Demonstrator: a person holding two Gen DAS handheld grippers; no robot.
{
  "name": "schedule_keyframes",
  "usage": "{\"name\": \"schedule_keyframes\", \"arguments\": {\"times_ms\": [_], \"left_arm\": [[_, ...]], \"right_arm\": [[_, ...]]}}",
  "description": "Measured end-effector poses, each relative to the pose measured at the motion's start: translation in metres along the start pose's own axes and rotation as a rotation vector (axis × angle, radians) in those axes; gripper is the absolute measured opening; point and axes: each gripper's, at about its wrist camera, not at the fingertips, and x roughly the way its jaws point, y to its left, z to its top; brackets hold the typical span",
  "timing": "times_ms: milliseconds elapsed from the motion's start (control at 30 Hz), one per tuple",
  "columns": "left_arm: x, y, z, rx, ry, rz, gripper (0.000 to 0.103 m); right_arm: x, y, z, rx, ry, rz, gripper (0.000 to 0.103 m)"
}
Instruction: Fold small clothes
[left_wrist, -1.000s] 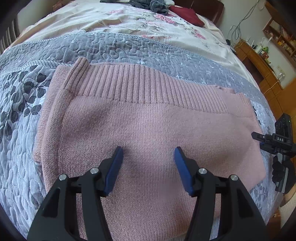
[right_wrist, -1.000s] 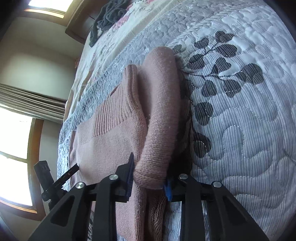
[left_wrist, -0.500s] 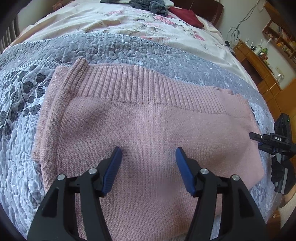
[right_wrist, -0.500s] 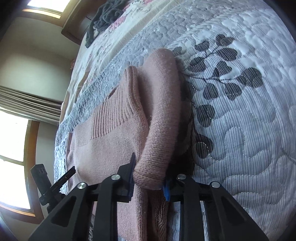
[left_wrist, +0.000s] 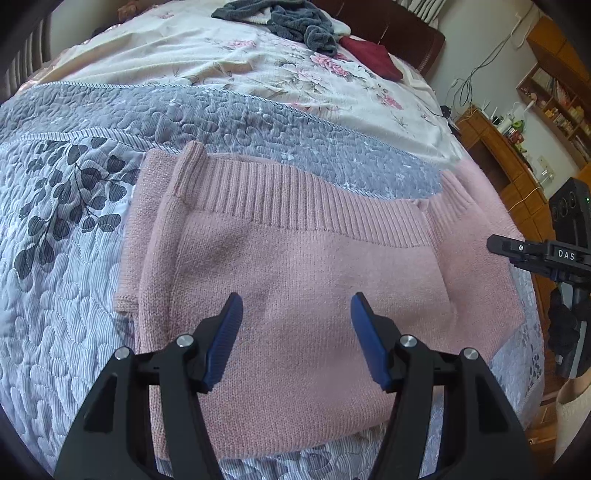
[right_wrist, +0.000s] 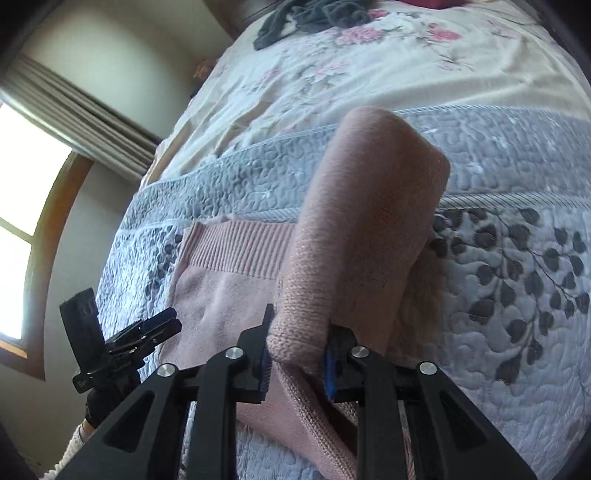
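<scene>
Currently the pink knitted sweater (left_wrist: 295, 295) lies flat on the grey quilted bedspread (left_wrist: 55, 332) of the bed, w/ one side lifted. Right gripper (right_wrist: 297, 354): jaws clamped narrow on a thick rolled fold of knit. Left gripper (left_wrist: 295, 317): jaws wide, holding nothing, over the sweater body. Risks: bulky knit may slip from the narrow pinch mid-fold; w/o left-side hold-down, the whole garment could drag across the bedspread, giving a skewed or bunched fold.

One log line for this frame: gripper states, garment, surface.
left hand-held gripper: open above pink sweater | right hand-held gripper: shut on sweater sleeve, lifted | surface: grey quilt
</scene>
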Motion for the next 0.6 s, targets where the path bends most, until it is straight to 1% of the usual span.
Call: {"name": "schedule_keyframes", "arguments": {"times_ms": [67,133,233,300,333,367,400,467,567,600], "left_arm": [[-0.003,0.004,0.0,-0.011,-0.006,-0.004,0.061],[-0.006,0.008,0.001,-0.02,-0.01,-0.008,0.061],[-0.01,0.013,0.001,-0.034,-0.016,-0.016,0.061],[-0.012,0.015,0.001,-0.046,-0.019,-0.028,0.061],[-0.014,0.015,0.002,-0.052,-0.02,-0.036,0.061],[-0.015,0.016,0.002,-0.059,-0.022,-0.045,0.061],[-0.015,0.016,0.003,-0.064,-0.023,-0.053,0.061],[-0.016,0.013,0.004,-0.077,-0.022,-0.075,0.061],[-0.014,0.007,0.008,-0.105,-0.012,-0.129,0.061],[-0.012,0.004,0.009,-0.115,-0.008,-0.151,0.061]], "right_arm": [[0.018,0.023,0.002,-0.047,0.034,-0.029,0.021],[0.036,0.036,0.001,-0.076,0.069,-0.071,0.021],[0.059,0.044,-0.001,-0.087,0.101,-0.133,0.022],[0.067,0.04,-0.004,-0.067,0.114,-0.134,0.026],[0.07,0.038,-0.004,-0.056,0.118,-0.123,0.028],[0.071,0.036,-0.005,-0.044,0.123,-0.11,0.032],[0.072,0.033,-0.005,-0.026,0.127,-0.087,0.04],[0.071,0.026,-0.006,0.022,0.134,-0.016,0.047],[0.066,0.013,-0.004,0.104,0.141,0.083,0.05],[0.061,0.01,-0.003,0.134,0.129,0.118,0.049]]}}
